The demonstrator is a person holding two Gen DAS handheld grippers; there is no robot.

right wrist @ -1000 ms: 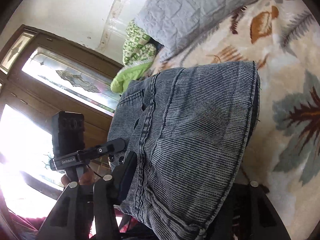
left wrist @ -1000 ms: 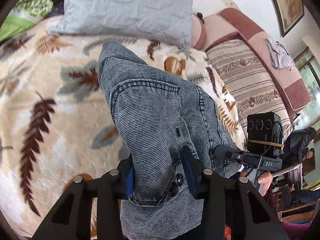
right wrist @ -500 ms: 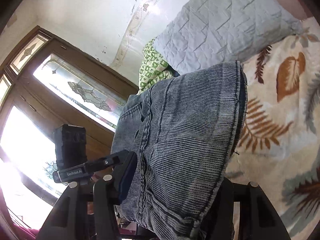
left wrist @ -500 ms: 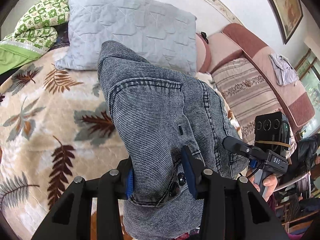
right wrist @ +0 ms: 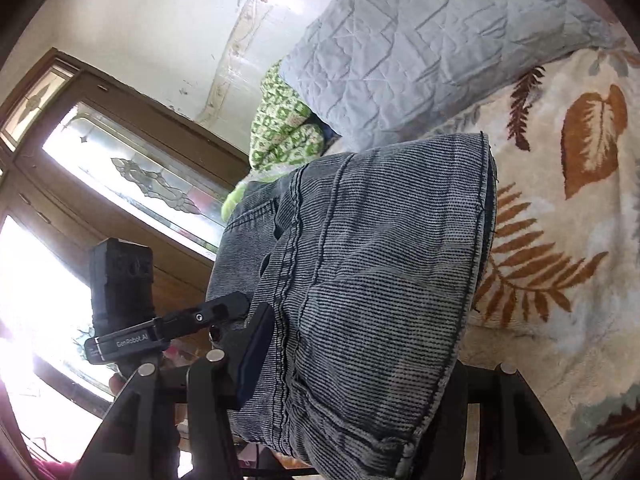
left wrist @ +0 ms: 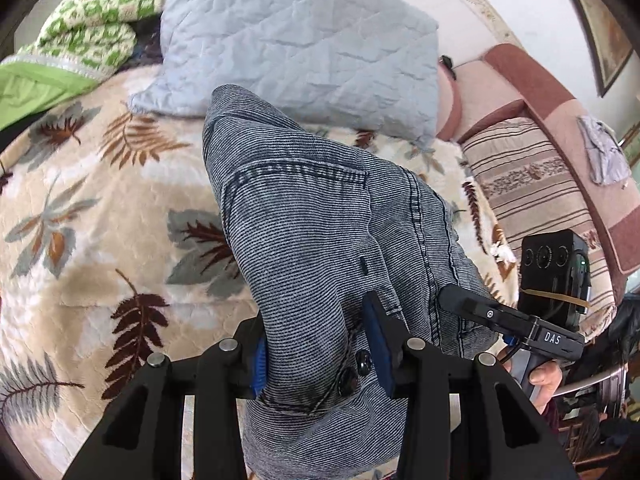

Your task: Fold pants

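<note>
The grey-blue striped denim pants (left wrist: 320, 240) are held up above the leaf-patterned bed blanket (left wrist: 80, 240). My left gripper (left wrist: 318, 354) is shut on the waistband near two dark buttons. My right gripper (right wrist: 360, 360) is shut on the other end of the pants (right wrist: 380, 280); its right finger is hidden behind the cloth. The folded cloth hangs between the two grippers. The right gripper also shows in the left wrist view (left wrist: 516, 320), and the left gripper shows in the right wrist view (right wrist: 168, 324).
A grey quilted pillow (left wrist: 296, 44) lies at the bed's far side, with a green patterned quilt (left wrist: 80, 40) beside it. A striped pink sofa (left wrist: 540, 176) stands to the right. A wooden-framed window (right wrist: 120, 184) is on the left of the right wrist view.
Both grippers have lifted the pants higher and tilted up, so more of the pillow and wall shows. The grips have not changed.
</note>
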